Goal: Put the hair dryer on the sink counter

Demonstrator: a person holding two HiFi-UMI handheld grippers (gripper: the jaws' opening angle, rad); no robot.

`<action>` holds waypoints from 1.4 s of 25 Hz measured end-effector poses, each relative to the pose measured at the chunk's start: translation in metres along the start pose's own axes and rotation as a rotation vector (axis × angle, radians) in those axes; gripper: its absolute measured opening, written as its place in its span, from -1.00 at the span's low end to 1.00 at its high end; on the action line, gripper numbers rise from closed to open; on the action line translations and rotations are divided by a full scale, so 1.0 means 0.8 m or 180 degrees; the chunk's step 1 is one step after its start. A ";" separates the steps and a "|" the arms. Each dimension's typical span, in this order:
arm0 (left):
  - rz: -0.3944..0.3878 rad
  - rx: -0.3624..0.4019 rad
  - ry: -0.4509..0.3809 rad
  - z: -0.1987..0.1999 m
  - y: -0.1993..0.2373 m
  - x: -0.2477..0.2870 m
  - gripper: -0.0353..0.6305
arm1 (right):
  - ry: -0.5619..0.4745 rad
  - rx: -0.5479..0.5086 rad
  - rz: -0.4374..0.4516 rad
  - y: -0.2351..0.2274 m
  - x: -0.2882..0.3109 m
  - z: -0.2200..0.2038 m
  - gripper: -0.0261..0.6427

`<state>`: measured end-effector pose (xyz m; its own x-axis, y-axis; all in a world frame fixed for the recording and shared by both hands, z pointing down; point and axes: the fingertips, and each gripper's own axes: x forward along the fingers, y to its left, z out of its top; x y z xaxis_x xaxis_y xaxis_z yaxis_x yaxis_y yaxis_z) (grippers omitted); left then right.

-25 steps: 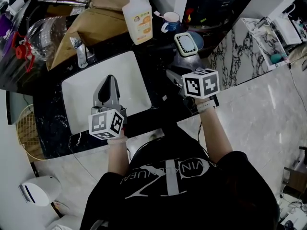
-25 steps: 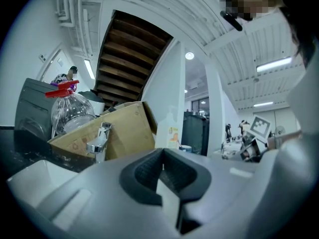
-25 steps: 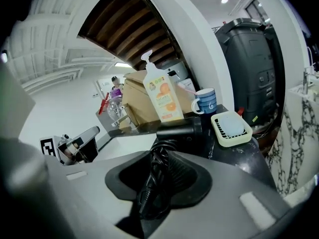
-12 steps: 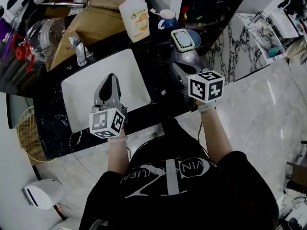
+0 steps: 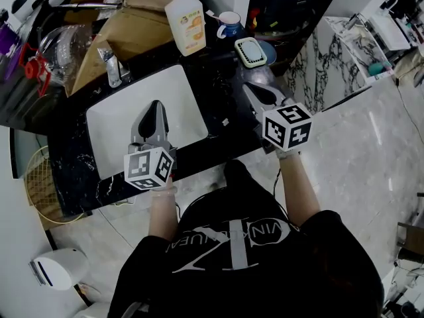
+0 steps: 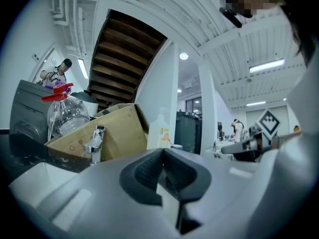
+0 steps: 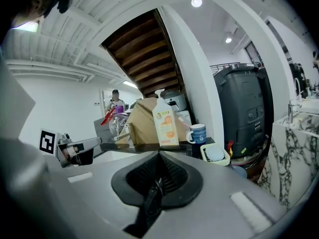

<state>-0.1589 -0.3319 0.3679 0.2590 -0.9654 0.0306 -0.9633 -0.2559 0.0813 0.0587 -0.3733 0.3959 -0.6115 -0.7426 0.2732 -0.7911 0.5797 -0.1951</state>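
Observation:
My right gripper (image 5: 250,88) hovers over the black sink counter (image 5: 222,95), right of the basin. It is shut, and in the right gripper view a thin black cord (image 7: 151,197) is pinched between the pads (image 7: 172,176) and trails down toward me. I cannot make out the hair dryer's body in any view. My left gripper (image 5: 156,106) hangs over the white sink basin (image 5: 109,128), shut with nothing between its jaws (image 6: 163,156).
Along the back of the counter stand a faucet (image 5: 111,65), a cardboard box (image 5: 132,32), a soap pump bottle (image 5: 185,18), a blue mug (image 5: 230,24) and a soap dish (image 5: 250,52). A clear plastic bottle (image 5: 56,45) lies at the far left. Marble floor lies on the right.
The right gripper has shifted a little right and nearer the counter's front edge, its jaws swinging from leftward to pointing at the back. The left gripper has stayed put.

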 end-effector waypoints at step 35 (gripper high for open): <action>-0.0071 0.0067 0.0009 0.002 -0.022 -0.056 -0.89 | -0.0628 -0.0162 -0.0267 0.029 -0.089 0.011 -0.91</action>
<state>-0.1536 -0.2845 0.3633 0.2807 -0.9593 0.0318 -0.9585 -0.2784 0.0609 0.0833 -0.3100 0.3637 -0.5384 -0.8372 0.0957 -0.8406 0.5257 -0.1303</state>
